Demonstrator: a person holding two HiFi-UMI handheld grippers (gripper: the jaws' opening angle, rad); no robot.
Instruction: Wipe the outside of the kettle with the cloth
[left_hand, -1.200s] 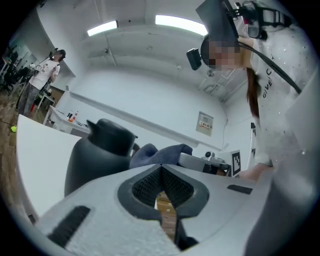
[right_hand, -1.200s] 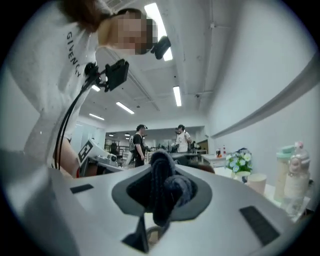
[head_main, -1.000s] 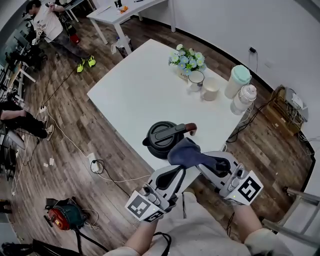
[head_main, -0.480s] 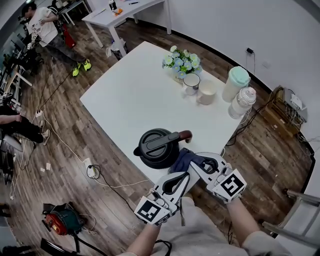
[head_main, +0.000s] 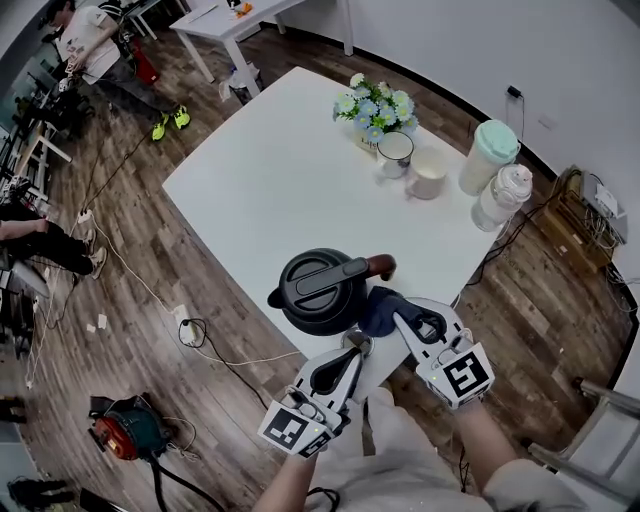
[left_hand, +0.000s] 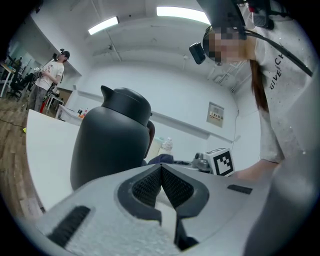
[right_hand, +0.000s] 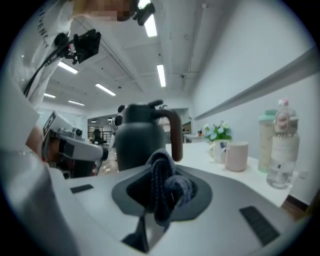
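A black kettle (head_main: 318, 290) with a brown handle (head_main: 381, 265) stands near the front edge of the white table (head_main: 270, 180). My right gripper (head_main: 393, 313) is shut on a dark blue cloth (head_main: 380, 307), which sits against the kettle's near right side, below the handle. In the right gripper view the bunched cloth (right_hand: 167, 186) fills the jaws, and the kettle (right_hand: 139, 142) stands just beyond. My left gripper (head_main: 354, 343) hangs just in front of the kettle with its jaws closed on nothing. In the left gripper view its pads (left_hand: 150, 186) meet and the kettle (left_hand: 110, 142) looms ahead.
At the table's far side stand a flower pot (head_main: 375, 110), two mugs (head_main: 410, 165), a green-lidded jug (head_main: 488, 155) and a clear bottle (head_main: 502, 198). Cables (head_main: 200, 335) and a red machine (head_main: 120, 435) lie on the wooden floor. People are at the far left (head_main: 85, 40).
My right gripper has drawn the cloth down from over the kettle's near top to its right side below the handle. The left gripper has stayed shut in front of the kettle.
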